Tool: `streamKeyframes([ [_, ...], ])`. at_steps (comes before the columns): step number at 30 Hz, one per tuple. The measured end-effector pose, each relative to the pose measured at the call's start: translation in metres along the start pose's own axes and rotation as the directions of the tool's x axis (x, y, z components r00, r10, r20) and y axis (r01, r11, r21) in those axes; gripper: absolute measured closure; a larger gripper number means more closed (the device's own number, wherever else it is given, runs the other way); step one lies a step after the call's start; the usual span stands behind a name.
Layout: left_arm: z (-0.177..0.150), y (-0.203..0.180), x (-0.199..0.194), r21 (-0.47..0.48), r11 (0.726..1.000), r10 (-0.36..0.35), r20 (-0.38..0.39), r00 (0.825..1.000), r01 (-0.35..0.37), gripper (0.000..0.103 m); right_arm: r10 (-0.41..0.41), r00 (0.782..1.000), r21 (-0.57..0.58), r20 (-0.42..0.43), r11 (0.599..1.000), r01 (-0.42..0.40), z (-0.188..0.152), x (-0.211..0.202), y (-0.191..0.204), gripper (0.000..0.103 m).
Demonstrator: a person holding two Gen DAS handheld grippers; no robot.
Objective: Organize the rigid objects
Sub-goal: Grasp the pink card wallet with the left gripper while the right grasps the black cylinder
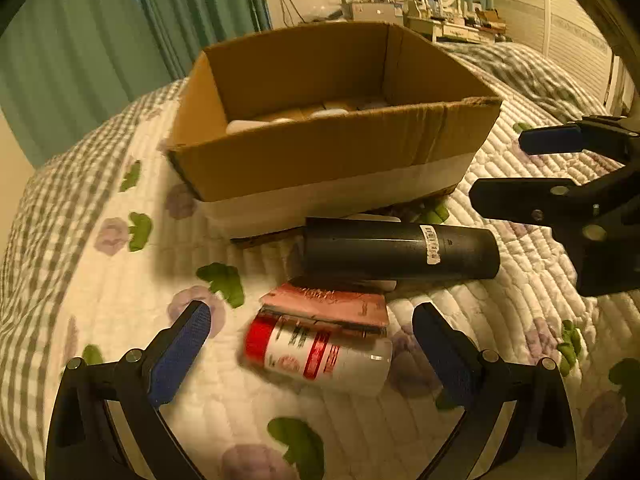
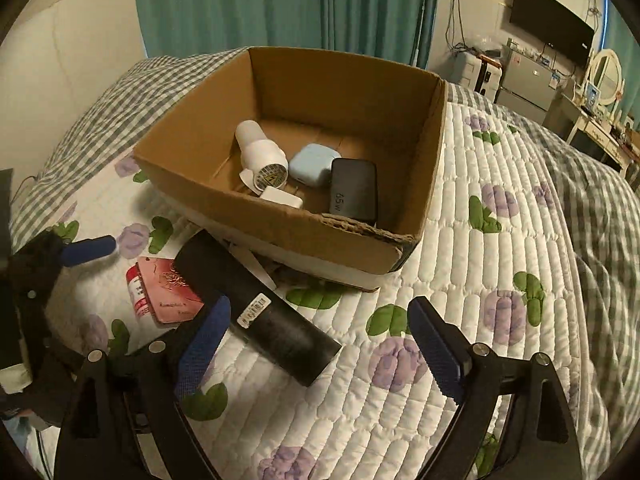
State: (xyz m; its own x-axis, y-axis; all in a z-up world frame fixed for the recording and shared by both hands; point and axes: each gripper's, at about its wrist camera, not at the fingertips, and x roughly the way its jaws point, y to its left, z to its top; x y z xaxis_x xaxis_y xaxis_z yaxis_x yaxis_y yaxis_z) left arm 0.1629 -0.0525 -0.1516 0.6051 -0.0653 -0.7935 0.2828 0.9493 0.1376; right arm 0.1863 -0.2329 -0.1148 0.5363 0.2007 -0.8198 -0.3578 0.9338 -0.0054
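A cardboard box sits open on the bed, its near wall banded with pale tape along the bottom edge. Inside lie a white cylinder with a warning sticker on its end, a small white block, a rounded pale-blue case and a flat black charger marked 65w.

Three things wait outside the box, just in front of its near wall. A matte black tube lies on its side with a white barcode label near one end; it partly overlaps a flat pink card with embossed lettering. Against the card's near edge lies a white bottle with a red cap and red label stripes, also on its side.

The left gripper hovers low over the bottle, jaws spread wide to either side of it and touching nothing. The right gripper is also spread, one blue ribbed pad close beside the tube near its labelled end, the other well off over bare quilt; whether the pad touches the tube cannot be told.

The bed's quilt is white, stitched in padded ribs and printed with lilac flowers and green leaves, bordered by grey gingham. Teal curtains hang behind; a wall television and a white dresser with a round mirror stand beyond the bed.
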Motion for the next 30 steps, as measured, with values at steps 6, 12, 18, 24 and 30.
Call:
streamKeyframes([
  [6, 0.004, -0.004, 0.015, 0.006, 1.000, -0.022, -0.003, 1.000, 0.022, 0.007, -0.009, 1.000, -0.040, -0.021, 0.999, 0.008, 0.002, 0.013, -0.004, 0.013],
  [12, 0.003, -0.009, 0.015, 0.038, 0.999, -0.029, -0.012, 1.000, 0.029, 0.030, 0.005, 0.999, -0.032, -0.033, 0.999, -0.006, 0.000, 0.016, -0.006, 0.013],
  [18, 0.001, 0.001, -0.024, 0.004, 0.999, 0.052, 0.058, 0.997, -0.052, 0.031, 0.008, 1.000, -0.077, -0.022, 0.997, -0.010, -0.002, 0.012, 0.003, 0.013],
  [24, 0.003, 0.030, -0.053, -0.134, 0.986, 0.112, 0.091, 0.990, -0.099, 0.031, 0.024, 0.998, -0.202, -0.059, 0.979, -0.036, -0.004, 0.022, 0.032, 0.013],
  [30, 0.003, 0.044, -0.050, -0.153, 0.976, 0.169, 0.093, 0.981, -0.154, 0.031, 0.007, 0.993, -0.318, -0.119, 0.947, -0.045, -0.002, 0.046, 0.060, 0.021],
])
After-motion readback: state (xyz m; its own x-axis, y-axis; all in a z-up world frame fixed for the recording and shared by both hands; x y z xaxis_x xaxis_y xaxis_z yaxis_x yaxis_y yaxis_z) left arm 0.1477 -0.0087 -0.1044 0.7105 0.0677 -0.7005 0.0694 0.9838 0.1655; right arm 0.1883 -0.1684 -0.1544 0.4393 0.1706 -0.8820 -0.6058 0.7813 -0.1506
